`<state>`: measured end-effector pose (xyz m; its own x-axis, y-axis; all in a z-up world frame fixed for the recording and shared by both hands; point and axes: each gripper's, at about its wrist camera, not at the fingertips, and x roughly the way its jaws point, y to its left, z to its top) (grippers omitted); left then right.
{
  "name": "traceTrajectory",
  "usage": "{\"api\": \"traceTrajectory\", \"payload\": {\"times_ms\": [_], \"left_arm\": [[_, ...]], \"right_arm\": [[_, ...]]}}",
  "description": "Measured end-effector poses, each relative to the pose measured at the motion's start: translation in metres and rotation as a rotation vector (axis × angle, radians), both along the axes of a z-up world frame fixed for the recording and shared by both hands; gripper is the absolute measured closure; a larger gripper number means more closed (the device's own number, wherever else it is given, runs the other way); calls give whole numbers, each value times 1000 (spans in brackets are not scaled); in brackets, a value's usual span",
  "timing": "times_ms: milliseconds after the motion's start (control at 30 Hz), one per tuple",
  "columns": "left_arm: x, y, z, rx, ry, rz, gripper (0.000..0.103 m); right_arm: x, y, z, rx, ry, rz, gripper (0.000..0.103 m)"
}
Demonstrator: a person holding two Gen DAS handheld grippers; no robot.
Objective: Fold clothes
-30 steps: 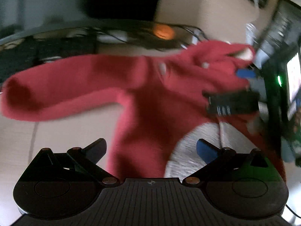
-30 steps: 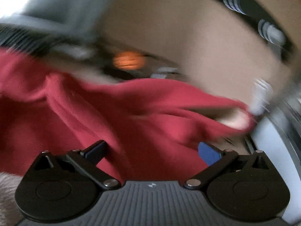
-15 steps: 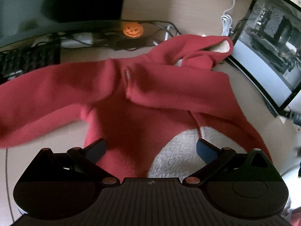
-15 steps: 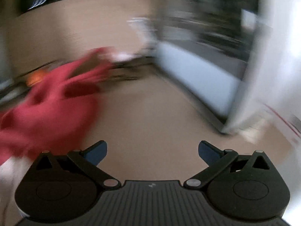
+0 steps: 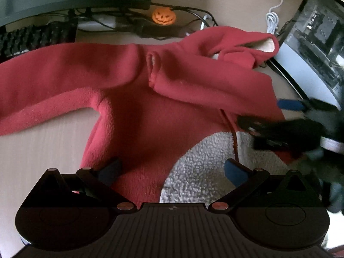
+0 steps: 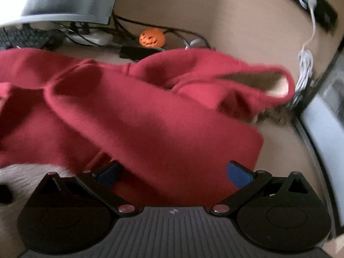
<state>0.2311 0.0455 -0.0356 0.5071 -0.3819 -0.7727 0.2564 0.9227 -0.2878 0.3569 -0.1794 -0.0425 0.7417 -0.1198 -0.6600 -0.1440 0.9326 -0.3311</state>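
On the beige desk (image 5: 43, 142) lies the red fleece hoodie (image 5: 150, 111), spread flat, and we sweep from the left. Far left, a dark keyboard (image 5: 32, 38) sits behind the cuff end of the long outstretched sleeve (image 5: 64, 75), which runs flat across the desk to the shoulder. Moving in, the left gripper (image 5: 172, 172) hovers low over the hem, both blue-padded fingers (image 5: 235, 172) spread wide with nothing between them but the garment's body lying below. Up behind the collar, an orange pumpkin figure (image 5: 164, 16) sits among black cables. Centre now: the other sleeve (image 5: 210, 86) is folded across the chest, and the white fuzzy lining (image 5: 193, 172) shows where the front flap has turned back. Further right, the hood (image 5: 243, 45) is crumpled, its cream lining peeking out. Right side: the right gripper (image 6: 173, 173) is low over the folded sleeve's end, fingers apart, red fabric under them, not pinched. At the far right, a white coiled cable (image 6: 304, 64) and a computer case (image 5: 318, 49) stand by the desk's edge.
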Motion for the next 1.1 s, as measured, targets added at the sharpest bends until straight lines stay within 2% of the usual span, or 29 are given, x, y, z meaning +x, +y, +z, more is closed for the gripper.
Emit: {"api": "traceTrajectory", "payload": {"times_ms": [133,167,233,333,433,500,567,600,700,767,833,900,1000,1100], "left_arm": [[-5,3,-1,-8,-4,7,0],[-5,4,0,-12,0,7,0],[-4,6,1,-18,8,5,0],[-1,6,2,-12,23,-9,0],[1,6,2,-9,28,-19,0],[1,5,2,-1,25,-30,0],[2,3,3,13,21,-45,0],[3,2,4,11,21,-49,0],[5,2,8,1,20,-62,0],[8,5,10,-35,3,-65,0],[11,6,13,-56,-21,-62,0],[14,6,14,-61,-35,-59,0],[21,3,6,-55,-16,-45,0],[20,-7,1,-8,-22,-33,0]], "right_arm": [[5,0,-6,-172,-118,-55,0],[4,-8,-3,-192,-159,-96,0],[-3,-38,12,-159,-239,-246,0],[-28,-113,31,2,-301,-572,0],[-69,-190,32,302,-249,-852,0],[-94,-219,23,534,-179,-915,0],[-115,-226,21,623,-174,-969,0],[-125,-226,23,635,-197,-987,0],[-141,-220,38,612,-260,-959,0],[-136,-203,51,548,-276,-824,0],[-116,-181,56,507,-204,-644,0],[-88,-161,47,523,-70,-494,0],[-50,-137,23,541,28,-406,0],[-18,-123,2,497,138,-376,0]]}}
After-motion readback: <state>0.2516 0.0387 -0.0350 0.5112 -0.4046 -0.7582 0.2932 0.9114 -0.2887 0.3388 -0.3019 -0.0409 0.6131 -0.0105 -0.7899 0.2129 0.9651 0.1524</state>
